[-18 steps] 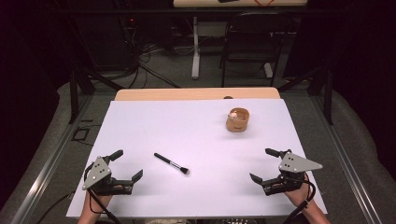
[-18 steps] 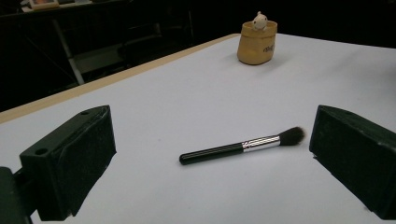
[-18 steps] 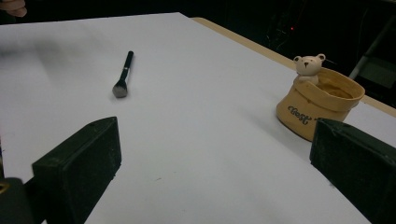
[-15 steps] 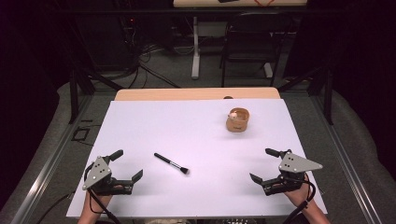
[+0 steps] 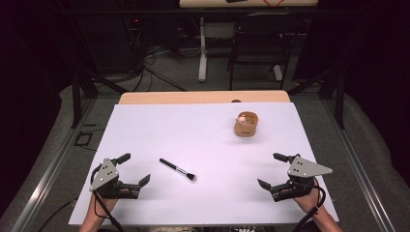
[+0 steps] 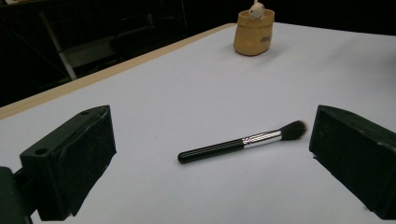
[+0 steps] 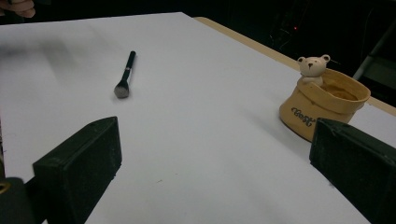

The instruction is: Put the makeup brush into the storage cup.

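Note:
A black makeup brush (image 5: 177, 169) with a silver ferrule lies flat on the white table cover, bristles toward the right in the high view. The same brush (image 6: 242, 141) lies a short way ahead of my left gripper's jaws. My left gripper (image 5: 135, 170) rests open at the front left, nothing between its jaws. A tan sack-shaped pot (image 5: 246, 124) with a small bear figure on its rim stands at the back right; the pot (image 7: 324, 103) sits ahead and right of my right gripper. My right gripper (image 5: 272, 170) rests open at the front right, empty.
The white cover (image 5: 203, 140) spans most of the table, with a strip of bare wood (image 5: 203, 97) along the far edge. Beyond the table are a chair (image 5: 256, 43), desk legs and floor cables. Metal rails run along both sides.

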`<state>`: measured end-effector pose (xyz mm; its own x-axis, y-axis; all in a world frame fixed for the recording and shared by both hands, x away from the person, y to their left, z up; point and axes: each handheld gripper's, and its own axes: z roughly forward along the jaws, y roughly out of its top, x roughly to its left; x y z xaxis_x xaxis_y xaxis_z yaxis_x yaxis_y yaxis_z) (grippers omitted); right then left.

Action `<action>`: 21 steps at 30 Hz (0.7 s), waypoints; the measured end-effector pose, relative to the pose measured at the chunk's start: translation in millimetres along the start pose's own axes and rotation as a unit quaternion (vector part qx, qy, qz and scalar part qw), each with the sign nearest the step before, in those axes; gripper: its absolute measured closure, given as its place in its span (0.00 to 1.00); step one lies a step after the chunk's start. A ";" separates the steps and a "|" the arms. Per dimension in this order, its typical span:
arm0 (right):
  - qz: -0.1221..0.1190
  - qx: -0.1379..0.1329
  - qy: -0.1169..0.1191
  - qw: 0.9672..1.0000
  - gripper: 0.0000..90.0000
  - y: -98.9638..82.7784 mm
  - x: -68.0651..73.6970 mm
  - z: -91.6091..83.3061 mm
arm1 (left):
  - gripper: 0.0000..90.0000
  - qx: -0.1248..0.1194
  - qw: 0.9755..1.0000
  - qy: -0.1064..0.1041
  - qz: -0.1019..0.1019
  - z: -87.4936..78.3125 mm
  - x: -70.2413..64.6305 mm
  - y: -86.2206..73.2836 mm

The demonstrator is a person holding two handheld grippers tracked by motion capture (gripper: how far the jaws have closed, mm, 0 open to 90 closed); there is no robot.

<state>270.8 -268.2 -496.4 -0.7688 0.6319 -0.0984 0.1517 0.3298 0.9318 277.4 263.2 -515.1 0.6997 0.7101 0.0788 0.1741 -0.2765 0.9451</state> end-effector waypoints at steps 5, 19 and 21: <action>0.001 0.001 -0.002 1.000 0.02 -0.3 -0.5 -0.6 | 0.00 0.021 1.000 -0.012 0.017 3.4 2.7 8.0; 0.001 -0.005 0.001 1.000 0.02 0.6 -1.3 1.0 | 0.00 0.128 0.987 -0.055 0.080 28.1 21.5 41.6; 0.003 -0.003 0.002 1.000 0.02 0.3 -1.8 0.9 | 0.00 0.145 0.983 -0.066 0.092 32.8 22.7 47.4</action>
<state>272.8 -268.6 -496.2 -0.7703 0.6311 -0.0915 0.1520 0.3211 0.9348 324.3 245.0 -478.9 0.8182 0.5462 0.1795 0.2136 -0.5786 0.7871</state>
